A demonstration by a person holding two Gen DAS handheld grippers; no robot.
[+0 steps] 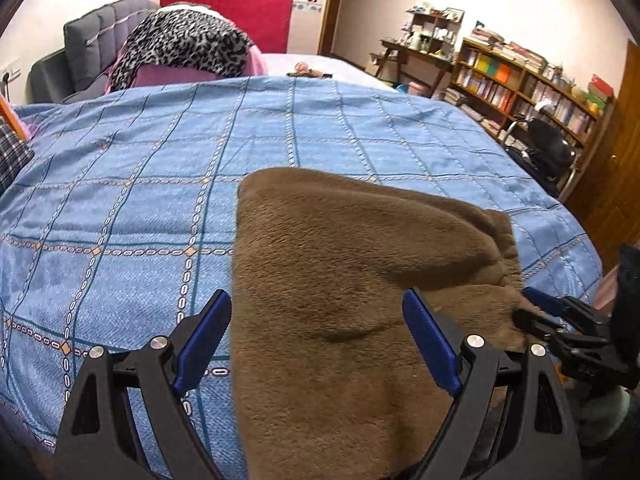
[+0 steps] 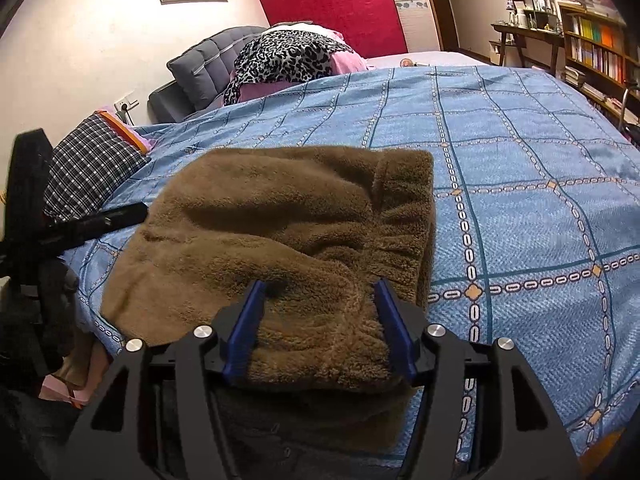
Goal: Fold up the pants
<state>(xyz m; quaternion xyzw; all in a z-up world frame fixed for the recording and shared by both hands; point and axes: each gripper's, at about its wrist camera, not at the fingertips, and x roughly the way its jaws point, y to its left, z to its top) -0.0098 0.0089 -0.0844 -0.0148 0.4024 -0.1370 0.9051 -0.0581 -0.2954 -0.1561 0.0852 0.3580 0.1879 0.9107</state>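
Brown fleece pants (image 1: pixel 352 280) lie folded in a thick bundle on the blue plaid bedspread (image 1: pixel 140 184), at its near edge. My left gripper (image 1: pixel 318 308) is open, its blue fingers astride the bundle's left part. In the right wrist view the pants (image 2: pixel 280 232) show their elastic waistband at the right. My right gripper (image 2: pixel 320 296) is open, its fingers set on either side of the near waistband part of the bundle. The right gripper (image 1: pixel 536 308) also shows at the right edge of the left wrist view, touching the fleece.
A leopard-print cloth (image 2: pixel 284 56) lies on pink bedding by the grey headboard (image 2: pixel 200 64). A checked cloth (image 2: pixel 88 168) lies at the bed's left side. Bookshelves (image 1: pixel 532 84) and a desk (image 1: pixel 416 52) stand along the right wall. A black chair (image 1: pixel 552 152) is beside the bed.
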